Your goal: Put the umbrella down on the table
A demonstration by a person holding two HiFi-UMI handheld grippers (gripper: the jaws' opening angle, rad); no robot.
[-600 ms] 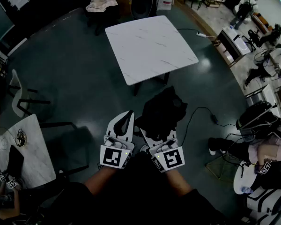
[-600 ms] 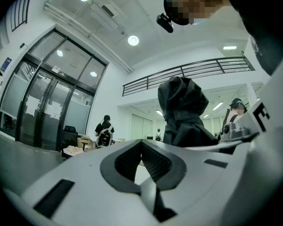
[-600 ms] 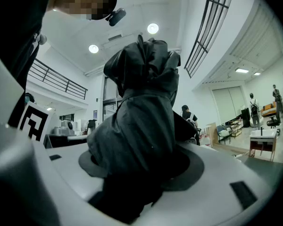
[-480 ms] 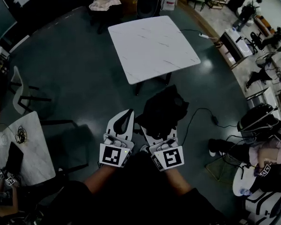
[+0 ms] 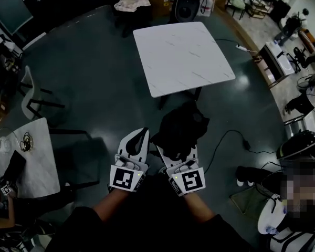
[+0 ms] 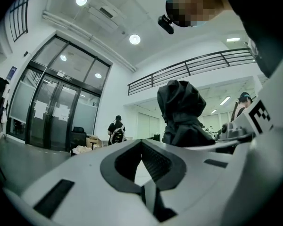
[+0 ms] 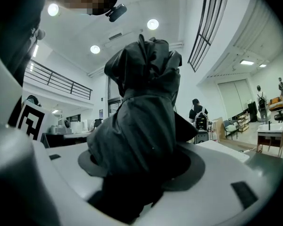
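Right claw (image 5: 177,149) is clenched on the umbrella (image 5: 181,124), a folded black one whose bunched cloth fills the gap between the jaws and sticks out well past their tips. From that claw's own view the dark cloth swells up out of the jaws and blocks most of what lies ahead. Left claw (image 5: 142,134) is just beside it, pinched tight with nothing in it. Its own view shows the two jaws meeting at the tips and the umbrella rising close on its right. The person holds both out level, side by side, with the marker cubes (image 5: 124,178) facing up. So the umbrella is in the air over the dark floor (image 5: 94,77), on the near side of the white square desk (image 5: 184,56) and not touching it. A black cable (image 5: 228,136) snakes over the floor to the right of the umbrella. Off to the left stand a pale chair (image 5: 31,93) and a side desk (image 5: 34,159) with a dark flat thing and some wires on it. Far across the hall, past the left claw, a person with a backpack (image 6: 116,130) stands to the right of tall glass doors (image 6: 56,105), below a railing (image 6: 193,66) on an upper level.
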